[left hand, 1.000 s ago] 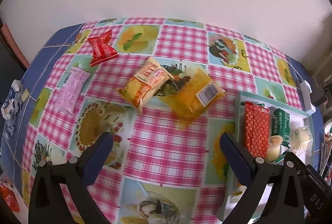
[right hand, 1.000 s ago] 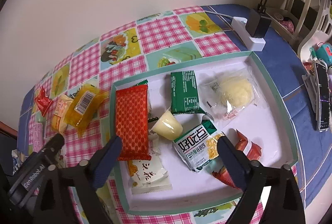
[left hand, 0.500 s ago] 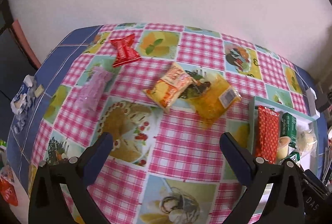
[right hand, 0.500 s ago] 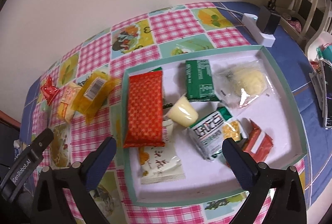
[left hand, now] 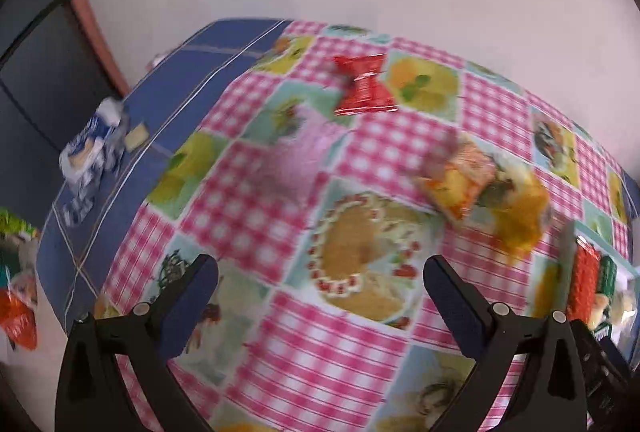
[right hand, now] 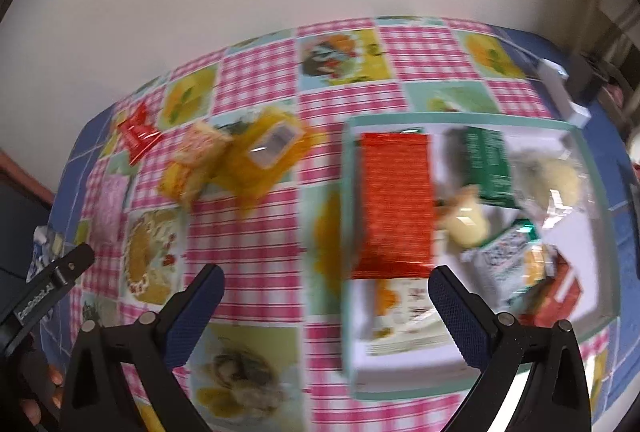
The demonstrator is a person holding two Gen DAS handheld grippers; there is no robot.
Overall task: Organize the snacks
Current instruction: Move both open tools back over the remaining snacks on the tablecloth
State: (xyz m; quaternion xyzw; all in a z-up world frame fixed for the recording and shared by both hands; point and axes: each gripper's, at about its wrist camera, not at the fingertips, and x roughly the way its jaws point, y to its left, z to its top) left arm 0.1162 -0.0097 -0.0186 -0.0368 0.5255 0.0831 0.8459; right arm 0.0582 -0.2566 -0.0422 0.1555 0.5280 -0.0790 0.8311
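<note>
Both tongs hang empty, jaws apart: left tongs (left hand: 320, 284) face loose packets (left hand: 456, 180) ahead; the tray (right hand: 346, 232) sits under the right tongs (right hand: 326, 292), probably for sorting.

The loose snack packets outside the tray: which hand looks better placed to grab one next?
Probably the left. The left tool, open and empty, faces the pink packet and red packet. The right tool, also open, points by the tray.

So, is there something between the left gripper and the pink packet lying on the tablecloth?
Nothing visible. The left gripper is open and empty, and only bare tablecloth lies between it and the pink packet. The red packet lies beyond the pink one and the orange packet off to the right.
</note>
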